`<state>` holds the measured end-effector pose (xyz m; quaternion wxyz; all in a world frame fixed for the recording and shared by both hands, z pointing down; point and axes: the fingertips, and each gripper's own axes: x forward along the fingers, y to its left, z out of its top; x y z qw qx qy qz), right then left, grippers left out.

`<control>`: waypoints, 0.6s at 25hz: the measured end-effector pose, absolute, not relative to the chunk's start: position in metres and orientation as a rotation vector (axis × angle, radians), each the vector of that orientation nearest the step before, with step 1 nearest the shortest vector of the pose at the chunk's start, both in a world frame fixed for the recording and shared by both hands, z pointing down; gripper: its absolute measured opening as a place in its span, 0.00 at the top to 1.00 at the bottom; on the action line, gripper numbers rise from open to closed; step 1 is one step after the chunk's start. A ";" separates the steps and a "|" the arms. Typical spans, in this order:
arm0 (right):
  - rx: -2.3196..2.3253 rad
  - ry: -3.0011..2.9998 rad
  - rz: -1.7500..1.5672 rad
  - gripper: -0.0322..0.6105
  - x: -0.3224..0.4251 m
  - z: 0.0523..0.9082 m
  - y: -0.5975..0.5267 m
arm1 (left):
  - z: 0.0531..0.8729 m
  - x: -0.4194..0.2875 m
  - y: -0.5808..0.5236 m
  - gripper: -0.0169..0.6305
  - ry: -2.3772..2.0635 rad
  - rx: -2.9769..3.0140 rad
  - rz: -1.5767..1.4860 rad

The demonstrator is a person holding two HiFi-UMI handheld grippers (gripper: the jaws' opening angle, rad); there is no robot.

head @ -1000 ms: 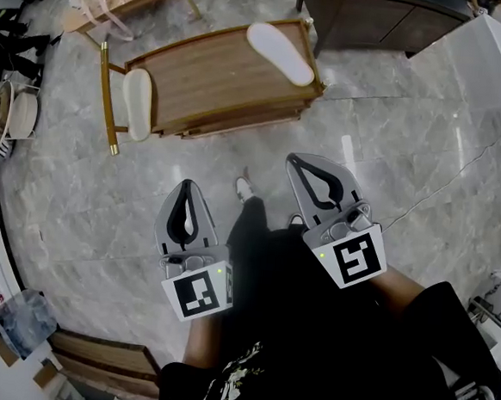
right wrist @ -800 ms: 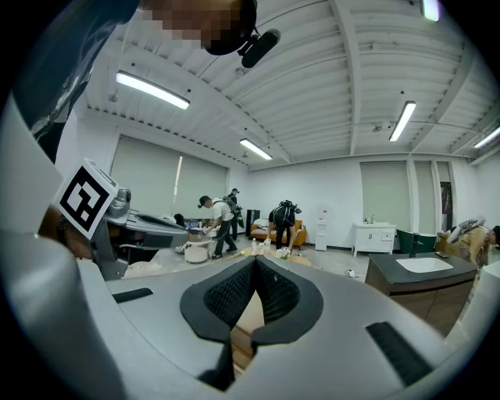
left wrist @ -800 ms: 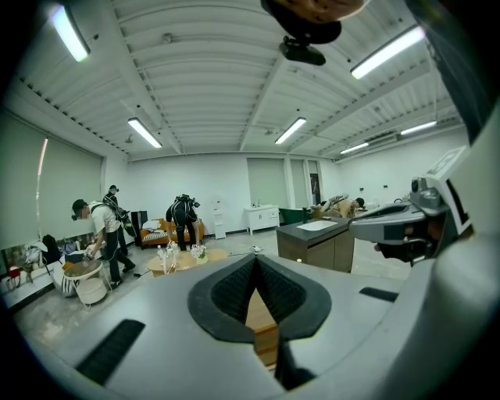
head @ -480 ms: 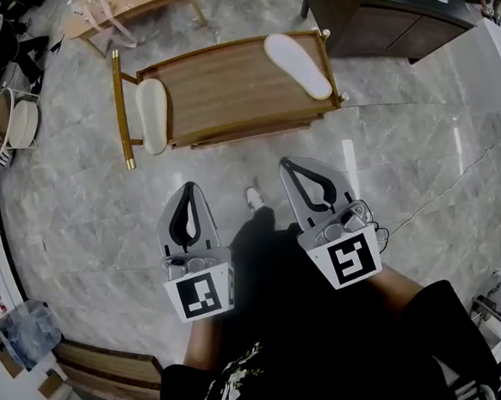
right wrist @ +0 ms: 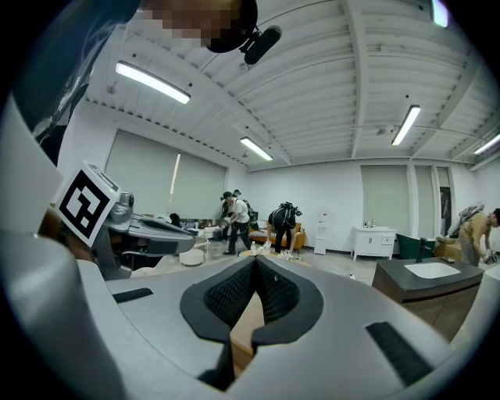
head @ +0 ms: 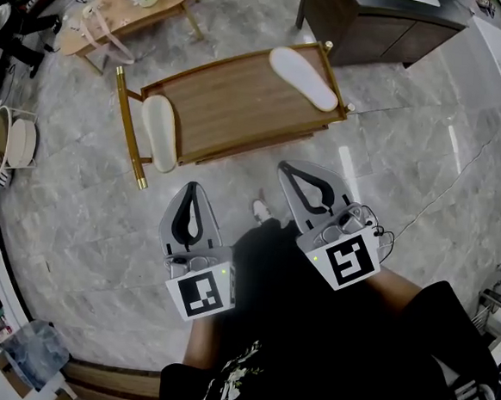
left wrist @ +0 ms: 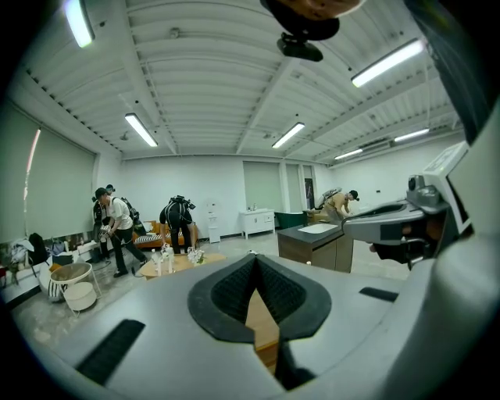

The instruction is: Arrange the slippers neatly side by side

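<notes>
Two white slippers lie far apart on a low wooden table (head: 232, 98) with gold legs. One slipper (head: 159, 132) rests at the table's left end, the other slipper (head: 303, 78) at its far right corner. My left gripper (head: 189, 186) is shut and empty, held over the floor short of the table's near edge. My right gripper (head: 286, 166) is also shut and empty, just short of the same edge. In the left gripper view the shut left gripper (left wrist: 255, 258) shows only a strip of wood beyond it. The right gripper (right wrist: 255, 259) looks the same in its own view.
An oval wooden coffee table (head: 128, 4) with flowers stands at the far left, a dark cabinet (head: 368, 23) at the far right. Round baskets (head: 14, 137) sit at the left edge. A cable (head: 441, 188) runs across the marble floor. Several people (left wrist: 117, 223) stand in the background.
The table with its slippers has drawn closer and shifted right in the head view as both grippers advanced toward it. Both stay shut.
</notes>
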<state>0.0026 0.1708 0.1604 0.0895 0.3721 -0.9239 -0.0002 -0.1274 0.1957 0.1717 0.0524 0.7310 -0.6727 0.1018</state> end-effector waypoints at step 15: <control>1.167 -2.674 0.048 0.97 -0.004 0.175 0.174 | 0.189 -0.139 0.190 0.97 -1.963 2.255 0.316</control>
